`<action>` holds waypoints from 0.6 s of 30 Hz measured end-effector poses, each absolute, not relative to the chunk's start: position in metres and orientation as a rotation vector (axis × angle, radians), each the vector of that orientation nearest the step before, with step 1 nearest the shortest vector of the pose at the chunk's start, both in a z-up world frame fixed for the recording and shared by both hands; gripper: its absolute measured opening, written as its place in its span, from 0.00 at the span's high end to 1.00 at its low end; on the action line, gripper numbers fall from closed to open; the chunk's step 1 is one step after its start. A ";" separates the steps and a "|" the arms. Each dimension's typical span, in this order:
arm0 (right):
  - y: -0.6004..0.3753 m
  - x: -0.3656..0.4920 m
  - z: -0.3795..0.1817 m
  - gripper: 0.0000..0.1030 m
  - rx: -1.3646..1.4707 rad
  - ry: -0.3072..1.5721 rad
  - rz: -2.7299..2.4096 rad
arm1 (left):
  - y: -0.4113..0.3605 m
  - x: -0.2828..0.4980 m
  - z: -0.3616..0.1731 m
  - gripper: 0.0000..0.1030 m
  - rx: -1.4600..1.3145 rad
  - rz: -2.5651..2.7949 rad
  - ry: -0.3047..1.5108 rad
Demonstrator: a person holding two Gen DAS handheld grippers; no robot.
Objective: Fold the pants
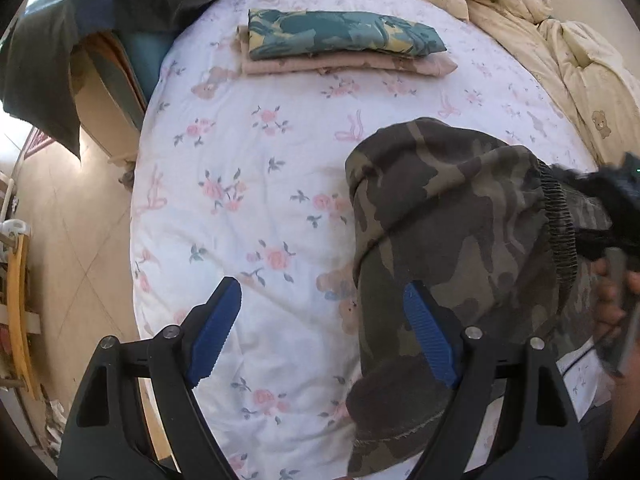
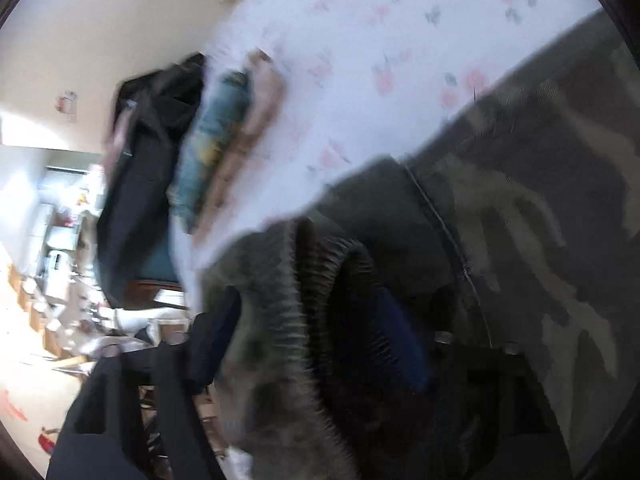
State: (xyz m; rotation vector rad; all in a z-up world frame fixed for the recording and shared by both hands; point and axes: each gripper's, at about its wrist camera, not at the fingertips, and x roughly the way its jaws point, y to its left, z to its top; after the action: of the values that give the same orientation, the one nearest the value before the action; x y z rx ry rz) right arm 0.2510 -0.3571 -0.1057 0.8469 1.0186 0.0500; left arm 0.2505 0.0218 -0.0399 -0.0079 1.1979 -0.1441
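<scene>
the camouflage pants lie bunched on the near right part of the floral bedsheet, one layer doubled over so the black elastic waistband sits on top toward the right. judged state: mid-fold, bundle not yet flat or squared.

your left gripper hangs over the bundle's left edge, jaws spread wide, blue pads bare. the right-hand pad overlaps the camouflage cloth in the view, the other is over bare sheet; nothing is pinched. likely it waits there to pin or take that edge.

your right gripper is at the waistband, which runs between its fingers. the right wrist view is smeared by motion, so you cannot tell whether the pads press the elastic or stand clear. a hand shows at the right edge of the left wrist view.

far side: a folded stack, teal print on pink, presumably finished items kept clear of the work area. a cream quilt is pushed far right, dark clothing far left.
</scene>
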 end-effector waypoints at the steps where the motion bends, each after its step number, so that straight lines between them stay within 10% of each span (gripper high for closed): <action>1: -0.355 0.243 -0.085 0.26 0.783 1.004 0.052 | 0.022 0.250 -0.039 0.21 -0.012 -0.150 1.197; 15: -0.338 0.154 -0.143 0.18 0.689 1.206 0.092 | 0.015 0.245 -0.023 0.21 -0.058 -0.177 1.170; 17: -0.322 0.158 -0.145 0.43 0.651 1.208 0.111 | 0.015 0.244 -0.022 0.21 -0.052 -0.174 1.159; 18: -0.314 0.159 -0.145 0.74 0.616 1.212 0.107 | 0.015 0.244 -0.021 0.21 -0.045 -0.170 1.153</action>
State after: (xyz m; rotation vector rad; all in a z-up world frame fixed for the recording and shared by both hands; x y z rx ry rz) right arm 0.1586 -0.3140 -0.1450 0.6163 1.2119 0.1070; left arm 0.2436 0.0151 -0.0211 -0.0450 1.1532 -0.1696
